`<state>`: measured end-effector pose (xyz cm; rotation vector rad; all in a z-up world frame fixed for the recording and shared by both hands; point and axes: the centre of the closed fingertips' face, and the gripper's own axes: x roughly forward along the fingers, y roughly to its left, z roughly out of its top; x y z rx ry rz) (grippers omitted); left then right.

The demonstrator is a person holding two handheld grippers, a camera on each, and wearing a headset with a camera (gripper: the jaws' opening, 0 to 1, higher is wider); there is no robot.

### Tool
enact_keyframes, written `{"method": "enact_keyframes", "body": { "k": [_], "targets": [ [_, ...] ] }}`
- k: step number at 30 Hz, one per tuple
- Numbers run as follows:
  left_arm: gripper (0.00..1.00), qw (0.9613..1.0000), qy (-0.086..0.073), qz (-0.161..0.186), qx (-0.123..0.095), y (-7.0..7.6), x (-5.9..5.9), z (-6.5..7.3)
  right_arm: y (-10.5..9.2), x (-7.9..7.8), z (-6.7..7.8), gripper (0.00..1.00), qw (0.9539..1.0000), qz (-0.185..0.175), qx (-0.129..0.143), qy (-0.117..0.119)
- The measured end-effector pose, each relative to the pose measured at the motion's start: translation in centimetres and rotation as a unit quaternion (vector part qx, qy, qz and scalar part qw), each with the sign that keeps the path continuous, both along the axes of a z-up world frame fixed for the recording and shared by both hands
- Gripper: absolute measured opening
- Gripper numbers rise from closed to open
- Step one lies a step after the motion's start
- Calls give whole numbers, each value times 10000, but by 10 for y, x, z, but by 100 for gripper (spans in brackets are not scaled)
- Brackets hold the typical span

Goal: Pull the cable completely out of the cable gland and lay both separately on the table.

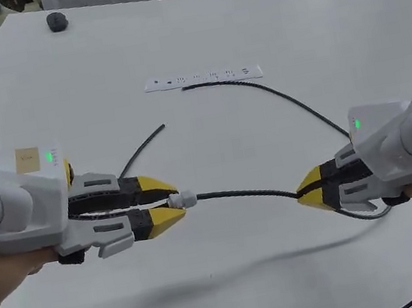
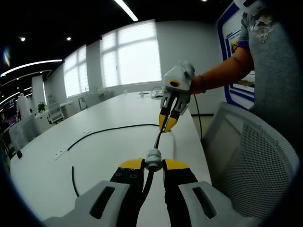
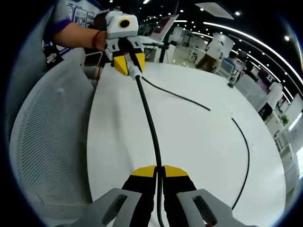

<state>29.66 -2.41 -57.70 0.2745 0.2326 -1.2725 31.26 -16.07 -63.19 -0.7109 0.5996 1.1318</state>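
The table [image 1: 212,145] is presenting a broad, smooth, matte white surface. A mesh chair [image 2: 255,156] with a pale perforated back is standing beside the table edge. A flat white strip [image 1: 204,78] with small dark markings is lying far across the table. A dark rounded object [image 1: 56,21] is sitting near the far left corner.

The left gripper [image 1: 174,201] is showing a white moulded body, black jaw arms and yellow wedge-shaped tips. Its jaws are pressing in from both sides on the cable gland [image 1: 183,200], with only the gland's width between the tips. The right gripper [image 1: 301,192], of the same build, is pinching the cable [image 1: 236,194] with its tips nearly together.

The cable is thin, round and black with a slight sheen. It is running almost taut between the two grippers, above the table, and is casting a soft shadow on the surface below. Past the right gripper it is looping back and arcing across the table toward the white strip. In the left gripper view, it is passing through the gland and down between the jaws, and a short loose end is lying on the table.

The cable gland is small, pale grey-white and cylindrical with a ribbed collar. It is sitting on the cable at the left gripper's tips, clear of the table.
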Motion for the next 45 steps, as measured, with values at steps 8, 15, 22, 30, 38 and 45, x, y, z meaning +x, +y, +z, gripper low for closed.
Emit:
{"method": "enact_keyframes", "body": {
  "k": [8, 15, 22, 30, 38, 45],
  "targets": [
    [16, 10000, 0, 26, -17, -2, 0, 1, -3, 1, 1, 0, 9999, -97, 19, 26],
    [16, 10000, 26, 55, -26, -4, 0, 1, 3, 3, 9, 11, 9992, -294, 246, 81],
    [16, 10000, 43, 21, -33, -9, 0, 1, 52, -5, 47, 13, 9962, 46, 864, -138],
    [16, 10000, 25, -71, -49, -16, -2, 3, 104, -21, 64, 10, 9933, 714, 840, -341],
    [16, 9999, -5, -135, -75, -20, -3, 5, 109, -19, 55, 2, 9930, 951, 581, -398],
    [16, 9998, -3, -179, -71, -22, -4, 4, 107, -20, 48, 0, 9924, 1097, 407, -386]
  ]
}}
